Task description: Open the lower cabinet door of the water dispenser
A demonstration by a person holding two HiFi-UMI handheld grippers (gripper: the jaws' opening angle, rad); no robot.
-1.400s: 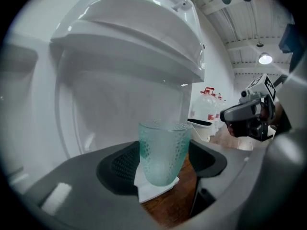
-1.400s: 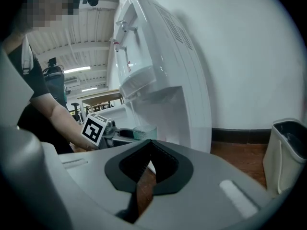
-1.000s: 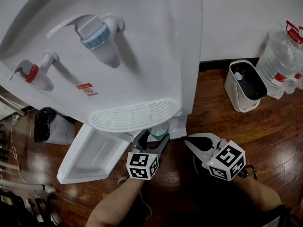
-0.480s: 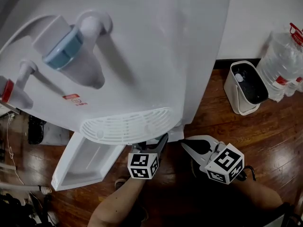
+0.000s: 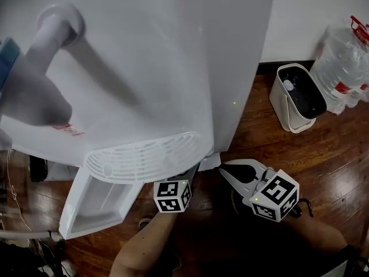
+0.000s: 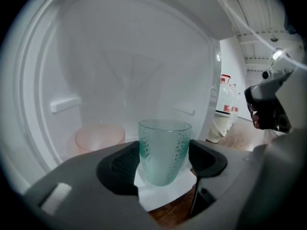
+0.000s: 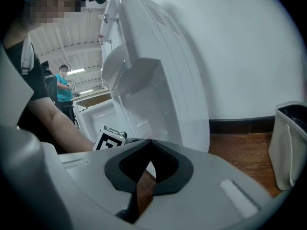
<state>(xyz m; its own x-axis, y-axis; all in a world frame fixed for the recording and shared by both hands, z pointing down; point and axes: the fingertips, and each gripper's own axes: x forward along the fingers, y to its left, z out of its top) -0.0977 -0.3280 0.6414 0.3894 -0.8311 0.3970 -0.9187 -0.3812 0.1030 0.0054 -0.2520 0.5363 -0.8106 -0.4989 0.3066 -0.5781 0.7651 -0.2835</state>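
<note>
Left gripper (image 5: 183, 180): jaws clamped on a pale green, dimpled glass tumbler (image 6: 164, 147). We see both dark pads pressed to its sides and the tumbler upright. It stands over the front edge of the white cabinet floor (image 6: 165, 193); we cannot tell whether its base touches it. In the head view the jaw tips reach under the dispenser's ribbed white drip tray (image 5: 144, 157), and only the marker cube and the rear of the jaws show.

Right gripper (image 5: 229, 171): jaws closed tip to tip, with nothing between them. It hovers above the dark wooden floor (image 5: 323, 154), just beside the left gripper and near the dispenser's lower right corner, apart from the body.

White plastic water dispenser (image 5: 173, 68): it fills most of the head view, with a white spout (image 5: 52, 33) at upper left. We note its lower cabinet door (image 5: 95, 203) already open, swung out to the left of the left gripper, its recessed inner face turned up toward the camera.

Cabinet interior, from the left gripper view: white walls, and a translucent pink cup (image 6: 98, 135) standing behind and to the left of the tumbler.

Further out, against the wall to the right: a white bin with a dark inside (image 5: 282, 111), and beside it clear water bottles with red caps (image 5: 346, 68). The right gripper view shows a person in a teal shirt (image 7: 63, 85) far in the background.
</note>
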